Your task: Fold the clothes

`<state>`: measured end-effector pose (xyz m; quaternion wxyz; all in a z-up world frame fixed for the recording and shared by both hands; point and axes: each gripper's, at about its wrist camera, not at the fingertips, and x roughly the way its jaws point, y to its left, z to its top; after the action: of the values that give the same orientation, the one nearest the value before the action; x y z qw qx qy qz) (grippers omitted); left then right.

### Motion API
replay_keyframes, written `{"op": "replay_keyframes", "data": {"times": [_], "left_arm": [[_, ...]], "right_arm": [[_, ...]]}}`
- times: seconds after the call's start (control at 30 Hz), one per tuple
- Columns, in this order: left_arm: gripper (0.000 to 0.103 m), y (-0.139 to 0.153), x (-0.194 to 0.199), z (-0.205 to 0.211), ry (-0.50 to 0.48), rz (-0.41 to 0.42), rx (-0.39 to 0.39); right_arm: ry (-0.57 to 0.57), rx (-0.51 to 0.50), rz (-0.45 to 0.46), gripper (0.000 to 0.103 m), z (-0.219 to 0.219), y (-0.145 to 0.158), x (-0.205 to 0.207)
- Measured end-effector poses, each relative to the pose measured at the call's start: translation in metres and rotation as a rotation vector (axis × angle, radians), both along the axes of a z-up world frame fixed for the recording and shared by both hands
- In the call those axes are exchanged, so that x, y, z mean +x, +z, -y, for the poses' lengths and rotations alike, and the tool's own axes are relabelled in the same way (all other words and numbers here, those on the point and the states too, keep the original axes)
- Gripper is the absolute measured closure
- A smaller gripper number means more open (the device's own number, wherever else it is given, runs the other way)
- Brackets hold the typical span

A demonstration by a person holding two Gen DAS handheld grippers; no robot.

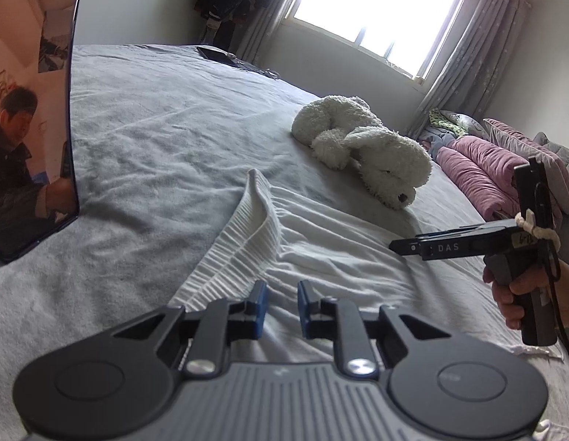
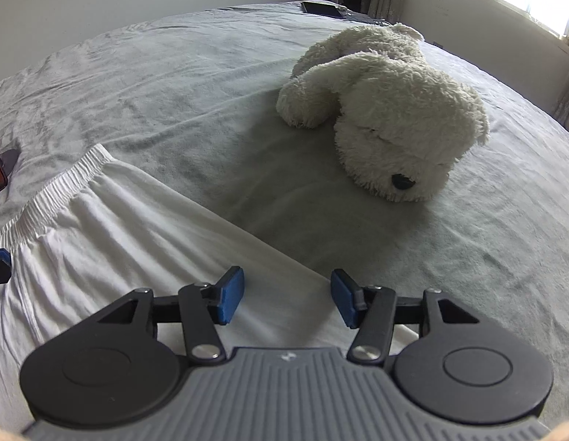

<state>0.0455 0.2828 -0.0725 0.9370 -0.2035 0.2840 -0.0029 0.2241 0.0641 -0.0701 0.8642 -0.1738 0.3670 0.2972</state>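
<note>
Hovering both tongs, left tongs (image 1: 280, 307) and right tongs (image 2: 287, 301), spread and empty over the soft, floppy white garment (image 2: 111, 228) lying flat near the bed (image 2: 174, 84) edge, I'd pinch its ribbed waistband (image 1: 244, 228).
</note>
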Motion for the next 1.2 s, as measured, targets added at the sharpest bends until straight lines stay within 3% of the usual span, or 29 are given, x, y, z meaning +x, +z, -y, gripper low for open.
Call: {"op": "replay_keyframes", "data": {"times": [0.27,0.43,0.83,1.2], "left_arm": [[0.101,-0.006,0.005,-0.009,0.031,-0.043,-0.014],[0.101,-0.006,0.008,-0.008,0.030,-0.050,0.001],[0.100,-0.008,0.012,-0.007,0.034,-0.058,0.012],[0.100,-0.011,0.013,-0.009,0.049,-0.050,-0.004]], "right_arm": [[-0.031,0.042,-0.043,0.050,-0.009,-0.007,0.012],[-0.013,0.072,-0.067,0.098,-0.006,0.000,0.005],[0.005,0.102,0.010,0.101,0.005,0.060,-0.050],[0.051,0.132,0.039,0.101,0.007,0.111,-0.139]]}}
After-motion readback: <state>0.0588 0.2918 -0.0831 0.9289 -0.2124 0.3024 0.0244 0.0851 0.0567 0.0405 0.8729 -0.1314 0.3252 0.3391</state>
